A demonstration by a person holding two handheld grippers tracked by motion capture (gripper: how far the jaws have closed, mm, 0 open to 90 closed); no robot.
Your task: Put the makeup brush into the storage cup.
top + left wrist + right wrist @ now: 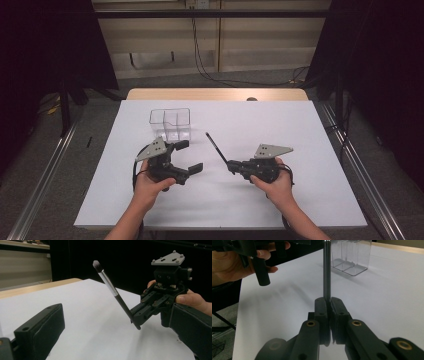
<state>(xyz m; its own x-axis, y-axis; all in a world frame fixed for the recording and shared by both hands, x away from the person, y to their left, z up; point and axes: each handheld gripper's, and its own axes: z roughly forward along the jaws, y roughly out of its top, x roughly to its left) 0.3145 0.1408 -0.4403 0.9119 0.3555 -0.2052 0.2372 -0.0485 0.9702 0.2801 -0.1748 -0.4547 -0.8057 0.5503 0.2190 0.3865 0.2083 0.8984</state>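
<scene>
Brush [115, 293] pinched in R gripper [328, 302] fingers, tip cropped, L gripper [186, 156] fingers spread.

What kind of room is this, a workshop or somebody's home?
Most likely a lab recording station, not a home: a white-covered table set between black curtains, metal rails on the floor, and loose cables along the back wall.

The right gripper [328, 302] jaws clamp a black brush handle [326, 272] before a clear box [350, 257].
</scene>
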